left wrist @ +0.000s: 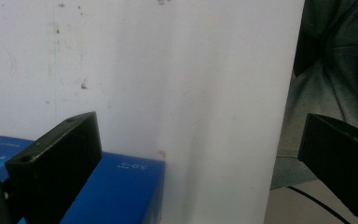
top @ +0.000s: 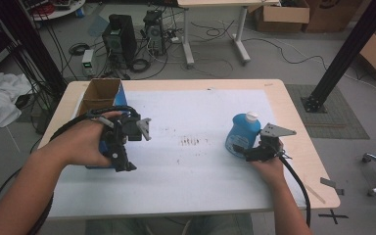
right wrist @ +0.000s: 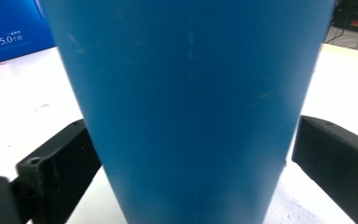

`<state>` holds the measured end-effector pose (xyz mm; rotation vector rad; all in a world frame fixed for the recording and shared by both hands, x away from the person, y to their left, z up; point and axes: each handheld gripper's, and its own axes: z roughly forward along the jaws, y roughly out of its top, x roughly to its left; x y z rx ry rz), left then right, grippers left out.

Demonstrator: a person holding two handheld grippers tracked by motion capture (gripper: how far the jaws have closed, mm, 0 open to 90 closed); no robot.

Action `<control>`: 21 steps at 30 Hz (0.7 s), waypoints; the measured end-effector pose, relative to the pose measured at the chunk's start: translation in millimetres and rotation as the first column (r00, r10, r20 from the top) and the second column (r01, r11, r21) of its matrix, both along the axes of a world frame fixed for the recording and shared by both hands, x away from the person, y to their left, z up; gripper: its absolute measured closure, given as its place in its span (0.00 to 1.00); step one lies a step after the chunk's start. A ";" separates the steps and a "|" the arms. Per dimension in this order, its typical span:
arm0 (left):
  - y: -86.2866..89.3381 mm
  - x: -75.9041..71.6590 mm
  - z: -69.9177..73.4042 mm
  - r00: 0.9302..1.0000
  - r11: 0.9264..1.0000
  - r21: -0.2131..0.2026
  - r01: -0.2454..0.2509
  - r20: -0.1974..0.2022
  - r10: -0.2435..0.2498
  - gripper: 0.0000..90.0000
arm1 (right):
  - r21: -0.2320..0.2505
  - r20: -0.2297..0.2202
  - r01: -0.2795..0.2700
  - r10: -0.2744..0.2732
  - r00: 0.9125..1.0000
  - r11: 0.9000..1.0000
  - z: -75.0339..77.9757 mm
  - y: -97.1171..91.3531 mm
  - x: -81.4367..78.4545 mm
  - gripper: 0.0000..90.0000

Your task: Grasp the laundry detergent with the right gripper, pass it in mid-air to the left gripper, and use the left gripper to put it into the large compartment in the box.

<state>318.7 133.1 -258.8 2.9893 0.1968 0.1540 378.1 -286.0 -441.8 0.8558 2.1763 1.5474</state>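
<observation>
Right hand-held gripper [top: 247, 152] is sitting at the base of a blue bottle [top: 242, 134], with its jaws standing wide on either side of the bottle's body. Seen from the right gripper view, the bottle [right wrist: 191, 107] is standing between the two black jaws; the left jaw is right against its side, while a thin gap is showing at the right jaw, so the pads are not pressing on it from both sides. The bottle is standing upright on the white sheet [top: 196, 161] that is covering the bench [top: 293, 112], directly ahead of this hand-held gripper, and its white cap [top: 251, 117] is pointing up. A grey three-cornered plate is riding on top of the hand-held gripper, and its cable is trailing back along the person's forearm.

Left hand-held gripper [top: 127, 156] is resting well apart from the bottle, on the other side of the sheet. Its jaws are also standing wide, with nothing between them; in the left gripper view they are framing bare white sheet [left wrist: 191, 93]. A blue box [left wrist: 116, 196] is lying just beside its left jaw, close under it. In the high view that box [top: 120, 98] is open at the top, showing its brown inside, and is sitting partly behind the person's left hand [top: 85, 142].
</observation>
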 end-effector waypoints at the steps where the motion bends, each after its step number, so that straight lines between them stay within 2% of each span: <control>1: 0.0 0.4 -0.4 1.000 1.000 0.000 0.000 -0.001 0.000 0.00 | 0.001 0.001 0.001 -0.001 1.000 1.000 0.2 -0.2 -0.1 0.04; 5: -0.2 0.7 -1.5 1.000 1.000 0.001 0.000 -0.002 0.000 0.00 | -0.004 0.002 0.001 -0.001 1.000 1.000 0.5 -0.5 -0.2 0.08; 6: -0.3 0.2 -2.5 1.000 1.000 -0.004 -0.005 -0.004 0.005 0.00 | -0.010 -0.002 0.000 0.000 1.000 1.000 0.7 -0.9 -0.3 0.13; 13: 0.1 1.6 -4.2 1.000 1.000 0.008 -0.005 -0.004 0.005 0.01 | -0.001 0.009 0.011 -0.011 1.000 1.000 1.0 -0.4 -0.8 0.16; 21: 0.4 1.6 -2.3 1.000 1.000 0.004 -0.006 0.000 0.006 0.01 | 0.002 0.025 0.023 -0.023 0.999 1.000 1.1 0.5 -1.3 0.24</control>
